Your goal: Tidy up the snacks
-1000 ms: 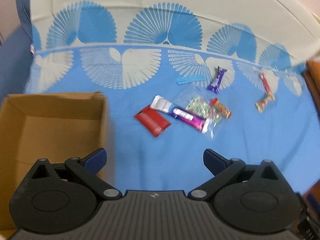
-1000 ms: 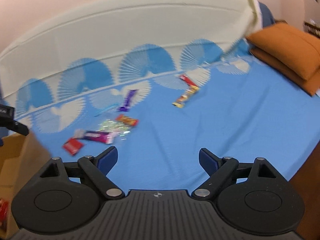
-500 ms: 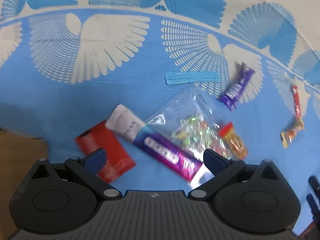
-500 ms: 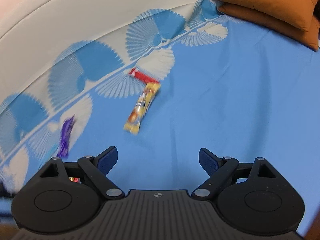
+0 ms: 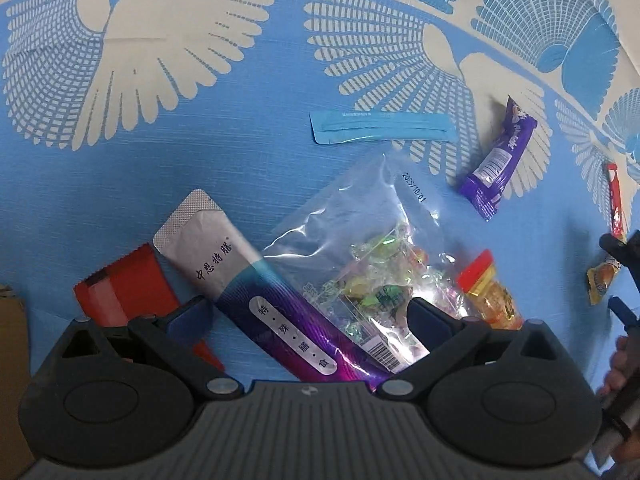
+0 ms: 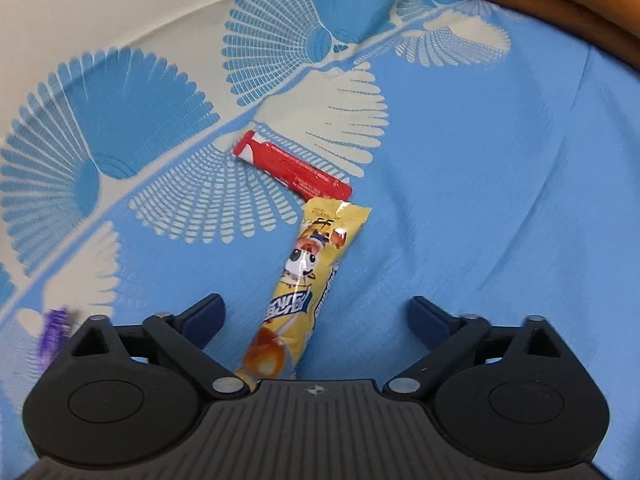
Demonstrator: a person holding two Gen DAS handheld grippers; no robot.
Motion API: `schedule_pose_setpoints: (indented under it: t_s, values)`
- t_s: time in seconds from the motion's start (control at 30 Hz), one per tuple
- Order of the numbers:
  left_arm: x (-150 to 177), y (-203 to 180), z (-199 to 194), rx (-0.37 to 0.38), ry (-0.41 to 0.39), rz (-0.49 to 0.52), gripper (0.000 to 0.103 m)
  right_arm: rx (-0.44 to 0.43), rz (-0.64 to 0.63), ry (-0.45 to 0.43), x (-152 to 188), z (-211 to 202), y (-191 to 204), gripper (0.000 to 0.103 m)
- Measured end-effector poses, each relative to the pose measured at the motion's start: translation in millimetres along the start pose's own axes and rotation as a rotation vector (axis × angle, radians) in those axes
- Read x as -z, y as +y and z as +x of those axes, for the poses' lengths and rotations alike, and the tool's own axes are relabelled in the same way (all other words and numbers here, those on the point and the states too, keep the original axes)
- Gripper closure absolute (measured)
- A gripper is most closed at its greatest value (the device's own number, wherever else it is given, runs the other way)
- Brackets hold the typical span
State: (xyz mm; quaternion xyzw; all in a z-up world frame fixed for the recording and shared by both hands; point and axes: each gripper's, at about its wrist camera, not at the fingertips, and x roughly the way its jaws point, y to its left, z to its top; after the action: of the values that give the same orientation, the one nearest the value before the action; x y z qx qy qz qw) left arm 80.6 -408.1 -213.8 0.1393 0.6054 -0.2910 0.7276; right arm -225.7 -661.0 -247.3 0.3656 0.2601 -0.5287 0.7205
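Here, both grippers' fingers point(image 5: 188, 316) wide, empty.

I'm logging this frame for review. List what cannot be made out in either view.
- Purple and silver pouch, left wrist view: lower end hidden behind the left gripper.
- Cardboard box, left wrist view: cut off by the left edge.
- Yellow snack stick, right wrist view: lower tip under the right gripper.
- Purple wrapper, right wrist view: blurred, unreadable.
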Motion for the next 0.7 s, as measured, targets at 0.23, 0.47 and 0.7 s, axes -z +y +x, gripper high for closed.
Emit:
schedule_pose_setpoints:
  t_s: [0.23,0.47,0.7]
  values:
    - [9.6,-6.4,-11.9,-0.026,-0.056,0.016,0.035,0.059,-0.196,-0.104,14.1,-4.4,9.6,0.06]
    - [47.9,2.3,-35.8,-0.038,-0.048,0.081,0.073,0.06,-0.257,-0.078,45.2,-39.7,-8.6,0.077]
    - [85.7,15.7,-86.2,0.027,-0.114,0.157,0.074,-0.075,-0.233,-0.119,86.3,-127.0,-15.4,0.077]
